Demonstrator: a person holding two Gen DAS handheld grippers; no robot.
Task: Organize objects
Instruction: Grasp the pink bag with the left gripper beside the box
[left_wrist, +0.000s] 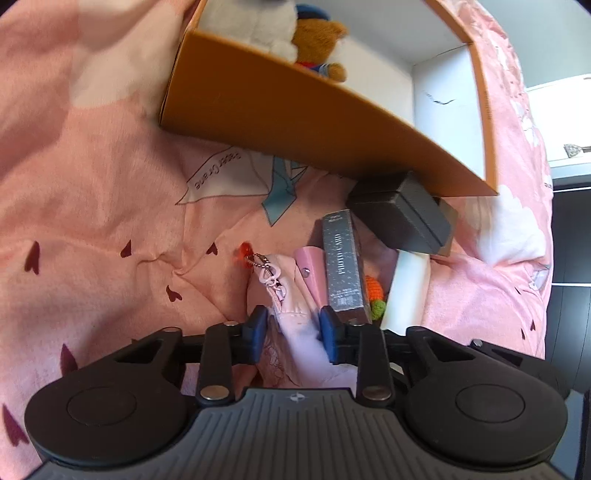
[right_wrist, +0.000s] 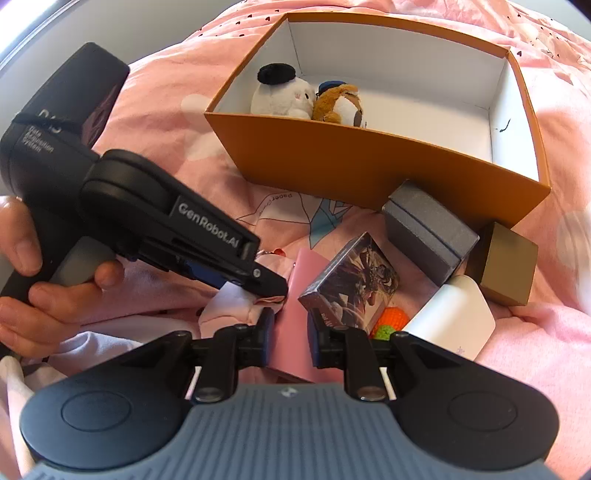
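Note:
A pale pink zip pouch (left_wrist: 291, 306) with a bead chain and an orange charm (left_wrist: 244, 253) lies on the pink bedspread. My left gripper (left_wrist: 294, 328) is shut on the pouch, its blue pads pressing the fabric from both sides. In the right wrist view the left gripper (right_wrist: 273, 291) pinches the same pouch (right_wrist: 236, 306), with a person's hand (right_wrist: 33, 295) on its handle. My right gripper (right_wrist: 291, 332) stands partly open over a flat pink case (right_wrist: 306, 269), which spreads wider than the gap. A silver card box (right_wrist: 351, 284) leans by its right finger.
An orange box (right_wrist: 369, 162) with white inside holds a white plush (right_wrist: 284, 96) and a brown plush (right_wrist: 340, 103). In front of it lie a grey box (right_wrist: 432, 229), a gold box (right_wrist: 509, 266), a white item (right_wrist: 454, 321) and a crochet carrot (right_wrist: 393, 319).

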